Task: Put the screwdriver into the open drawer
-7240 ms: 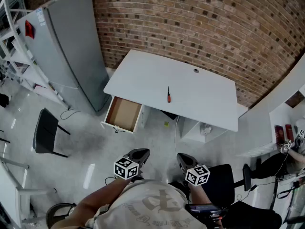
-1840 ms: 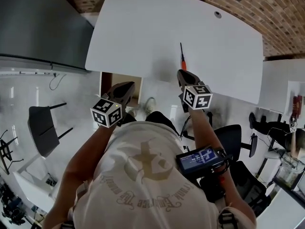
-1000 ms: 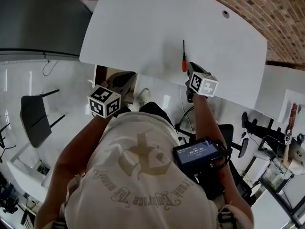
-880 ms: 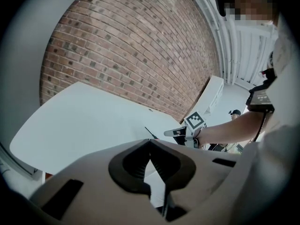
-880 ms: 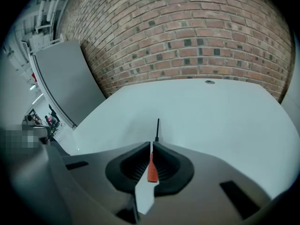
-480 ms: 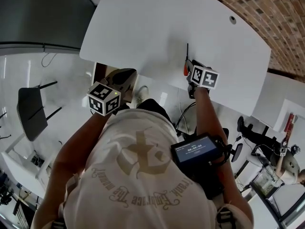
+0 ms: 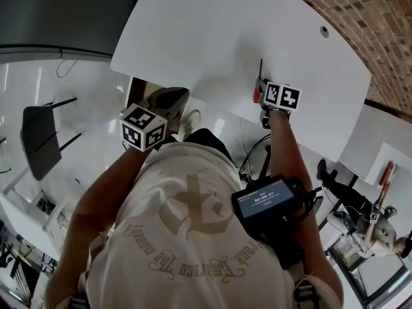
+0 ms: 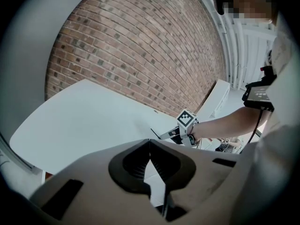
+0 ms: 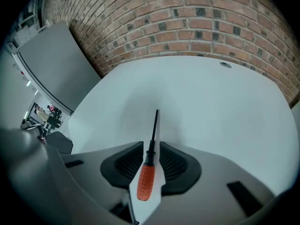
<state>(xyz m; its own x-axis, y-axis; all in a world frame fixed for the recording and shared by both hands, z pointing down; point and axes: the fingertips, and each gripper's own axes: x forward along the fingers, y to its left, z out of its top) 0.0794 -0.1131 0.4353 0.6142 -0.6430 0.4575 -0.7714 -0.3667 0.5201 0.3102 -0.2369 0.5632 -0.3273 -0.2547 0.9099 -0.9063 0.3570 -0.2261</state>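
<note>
The screwdriver (image 9: 146, 181), with an orange handle and a black shaft, lies on the white table (image 9: 211, 102). My right gripper (image 9: 151, 146) is tipped down over it. Its jaws have just been opening, and the handle lies between them with a gap on each side. In the head view the right gripper (image 7: 261, 87) covers most of the screwdriver (image 7: 261, 68) near the table's front edge. My left gripper (image 7: 175, 96) is shut and empty, hanging over the open drawer (image 7: 138, 89). The left gripper (image 8: 150, 142) looks across the table toward the right gripper (image 8: 171, 134).
A grey cabinet (image 7: 58, 11) stands left of the table (image 7: 212, 31). A black chair (image 7: 38, 140) is on the floor at the left. A brick wall (image 7: 360, 18) backs the table. A cable hole (image 7: 324, 31) sits at the far right of the top.
My right gripper has sunk toward the table and tipped down, so the screwdriver's handle now lies between its jaws. The left gripper has stayed over the drawer.
</note>
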